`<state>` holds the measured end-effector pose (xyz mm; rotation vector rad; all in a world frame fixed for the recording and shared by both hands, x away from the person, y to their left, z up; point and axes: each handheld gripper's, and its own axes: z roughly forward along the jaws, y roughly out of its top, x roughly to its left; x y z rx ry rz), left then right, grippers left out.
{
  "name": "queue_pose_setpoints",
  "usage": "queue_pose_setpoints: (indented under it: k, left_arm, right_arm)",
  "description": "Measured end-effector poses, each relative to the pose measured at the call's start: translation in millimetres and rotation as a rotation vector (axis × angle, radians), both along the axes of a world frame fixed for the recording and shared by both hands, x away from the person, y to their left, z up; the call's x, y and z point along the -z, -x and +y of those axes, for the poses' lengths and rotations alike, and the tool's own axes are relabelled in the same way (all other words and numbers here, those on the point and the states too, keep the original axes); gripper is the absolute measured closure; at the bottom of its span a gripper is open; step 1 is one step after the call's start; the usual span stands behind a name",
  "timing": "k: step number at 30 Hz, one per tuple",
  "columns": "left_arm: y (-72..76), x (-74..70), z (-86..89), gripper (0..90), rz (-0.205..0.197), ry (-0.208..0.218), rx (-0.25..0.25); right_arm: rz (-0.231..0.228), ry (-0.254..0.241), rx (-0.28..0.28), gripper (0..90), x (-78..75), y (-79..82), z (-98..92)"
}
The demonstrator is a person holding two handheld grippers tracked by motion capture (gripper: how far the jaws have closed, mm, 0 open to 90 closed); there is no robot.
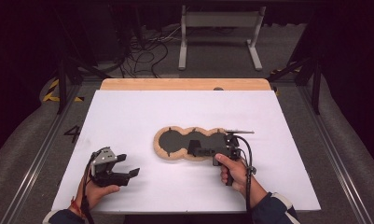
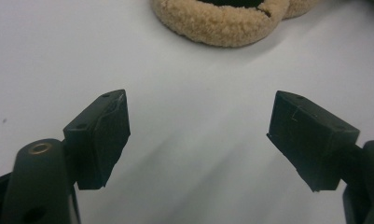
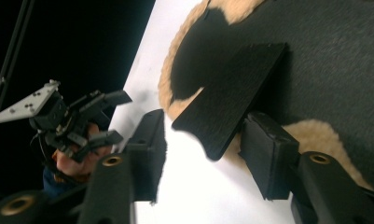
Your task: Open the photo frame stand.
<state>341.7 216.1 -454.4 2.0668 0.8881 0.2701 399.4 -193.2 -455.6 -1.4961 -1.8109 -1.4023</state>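
Two grippers on the table, and only one is busy. The right gripper [image 1: 194, 148] sits over the near edge of the insole [image 1: 190, 143], a dark, peanut-shaped piece with a fluffy tan fleece rim lying about mid-table on the white sheet [image 1: 128, 116]. In the right gripper view a flat dark flap [image 3: 231, 95] of the insole's top layer stands up between the jaws, which are part-way closed around it. One pad seems to touch the flap's lower corner, but I can't tell if it's properly pinched.

The left gripper [image 1: 128, 165] hangs off to the near left, well apart from the insole, jaws spread wide with nothing but white sheet between them.

My read: this is the lift-the-flap step. Next it calls for a firm pinch on that flap, with the left one probably coming across to pin the fleece rim [image 2: 222, 23] down.
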Motion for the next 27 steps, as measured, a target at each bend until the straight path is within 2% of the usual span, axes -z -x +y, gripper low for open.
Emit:
queue_pose_setpoints:
  k: [4, 6, 8, 10, 13, 14, 16, 17, 18, 20, 22, 23, 25, 27]
  left_arm:
    - [-18.3, -6.6, -9.5, 20.7, 0.008, 0.033, 0.008]
    - [-31.8, -10.8, -14.6, 20.5, 0.017, 0.073, 0.015]
    - [-44.2, -12.3, -20.9, 20.4, 0.023, 0.072, 0.016]
    - [-57.8, -10.6, -27.0, 20.2, 0.035, 0.078, 0.039]
    - [-72.7, -5.7, -38.4, 19.5, 0.088, 0.08, 0.037]
    - [-77.6, -4.0, -41.5, 19.0, 0.095, 0.068, 0.043]
    - [-84.4, 0.2, -45.6, 18.9, 0.091, 0.039, 0.036]
    - [-88.8, 2.9, -46.9, 18.8, 0.124, 0.046, 0.044]
    - [-91.1, 4.0, -46.9, 18.0, 0.134, 0.057, 0.053]
    - [-95.7, 4.7, -47.5, 18.1, 0.142, 0.078, 0.043]
    - [-99.6, 5.4, -47.6, 18.1, 0.156, 0.094, 0.048]
    - [-101.8, 6.1, -48.0, 17.9, 0.175, 0.103, 0.051]
    - [-104.0, 7.3, -48.8, 18.0, 0.18, 0.123, 0.069]
    - [-104.8, 8.6, -51.3, 17.9, 0.18, 0.104, 0.074]
  right_arm:
    - [0.006, 0.034, 0.063, 59.4, 1.3, -3.0, 4.7]
    - [0.012, 0.044, 0.071, 59.0, 0.0, -3.4, 7.6]
    - [0.018, 0.028, 0.067, 59.1, 1.8, -5.3, 7.7]
    - [0.025, 0.004, 0.064, 58.9, 4.3, -6.9, 8.2]
    - [0.025, -0.015, 0.072, 56.3, 5.9, -8.4, 10.7]
    - [0.024, -0.018, 0.069, 55.7, 5.6, -8.7, 12.0]
    - [0.028, -0.026, 0.066, 55.6, 6.2, -10.2, 12.7]
    - [0.025, -0.028, 0.06, 55.8, 6.9, -10.7, 12.3]
    - [0.026, -0.03, 0.056, 55.9, 7.2, -11.2, 11.9]
    - [0.024, -0.033, 0.05, 56.3, 7.5, -11.8, 12.1]
    - [0.014, -0.038, 0.04, 56.7, 8.8, -12.4, 11.9]
    - [0.011, -0.04, 0.036, 57.3, 9.1, -12.6, 11.6]
    - [0.006, -0.032, 0.025, 58.2, 8.6, -12.1, 11.7]
    - [-0.007, -0.027, 0.013, 58.6, 8.5, -12.4, 11.8]
